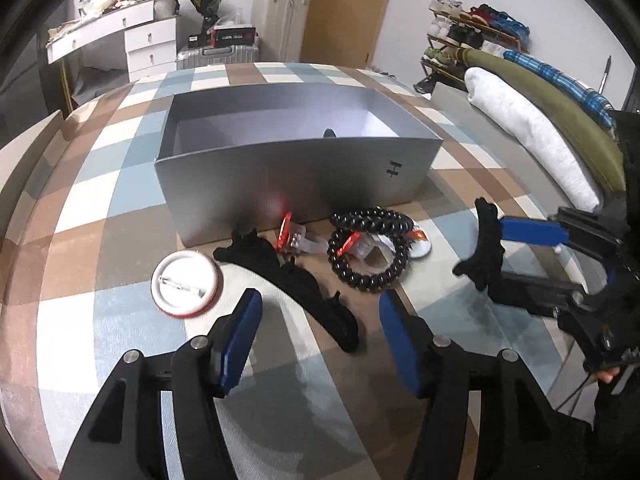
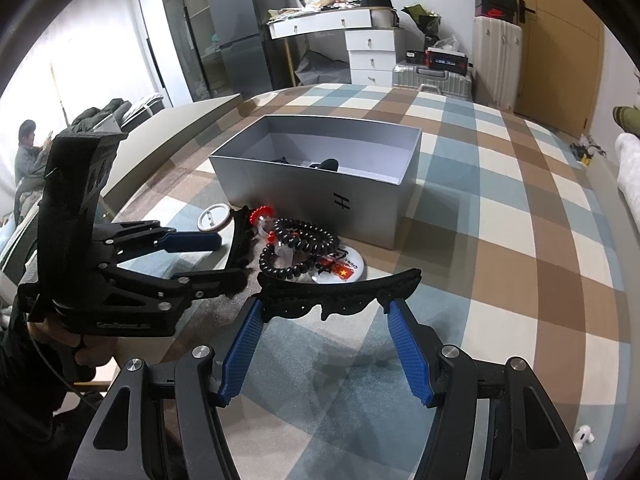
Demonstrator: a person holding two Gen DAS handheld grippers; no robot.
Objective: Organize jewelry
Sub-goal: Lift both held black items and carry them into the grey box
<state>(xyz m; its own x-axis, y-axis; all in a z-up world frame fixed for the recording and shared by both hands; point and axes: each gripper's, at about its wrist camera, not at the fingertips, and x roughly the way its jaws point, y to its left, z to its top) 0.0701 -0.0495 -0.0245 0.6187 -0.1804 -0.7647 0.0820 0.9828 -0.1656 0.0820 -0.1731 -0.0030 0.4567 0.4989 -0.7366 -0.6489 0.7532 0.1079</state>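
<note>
Two black lace bands in play. Right gripper (image 2: 324,308) clamps one crosswise, long axis spanning both pads. Left gripper (image 1: 320,312) half open, empty; the other lace band (image 1: 292,276) lies diagonally just ahead of it, before the grey box (image 1: 288,176).

Grey open-top box (image 1: 296,172) sits upright on the checked bed, something dark inside. Just in front of it: white round badge (image 1: 186,283) pin side up, black lace choker (image 1: 296,280) lying curved, coiled black bead string (image 1: 370,254), red-capped clear clips (image 1: 294,236), second badge (image 2: 344,266) partly under the beads. Second black lace choker (image 2: 340,290) spans the right tool (image 2: 326,322), held clear of the bed.
</note>
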